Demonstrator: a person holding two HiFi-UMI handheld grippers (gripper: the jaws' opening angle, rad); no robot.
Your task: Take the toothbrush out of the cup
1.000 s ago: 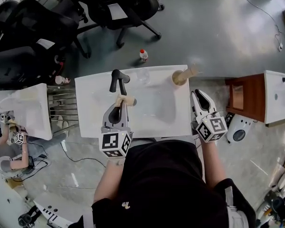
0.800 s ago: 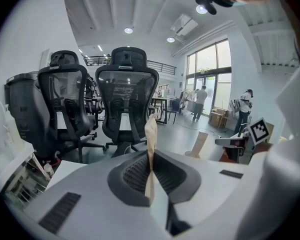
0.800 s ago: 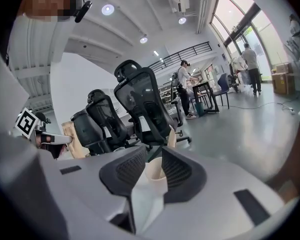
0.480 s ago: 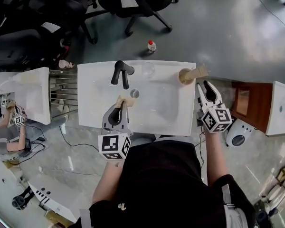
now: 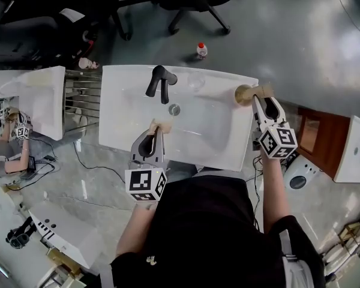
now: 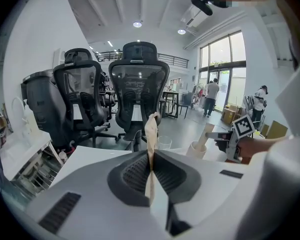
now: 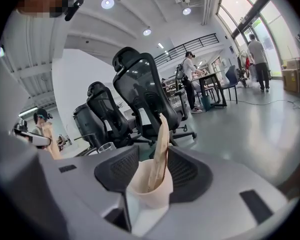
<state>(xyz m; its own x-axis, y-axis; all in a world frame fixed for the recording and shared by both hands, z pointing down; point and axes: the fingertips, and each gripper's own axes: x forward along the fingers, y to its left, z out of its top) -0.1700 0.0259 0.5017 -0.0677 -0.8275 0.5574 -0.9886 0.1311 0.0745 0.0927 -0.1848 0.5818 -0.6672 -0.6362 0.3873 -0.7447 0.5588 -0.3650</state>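
Toothbrush (image 7: pixel 161 144) leans tilted inside the beige cup (image 7: pixel 150 191), which stands at the far right corner of the white washbasin (image 5: pixel 210 137). Our right tool (image 5: pixel 265 102) has the cup between its jaws, and they are opening, not clamped on it. Our left tool (image 5: pixel 156 134) is closed on a flat beige strip (image 6: pixel 151 134) that sticks up from its jaws, over the basin's near edge. We see the black faucet (image 5: pixel 159 80) at the far rim and a clear glass (image 6: pixel 164 143) just beside it.
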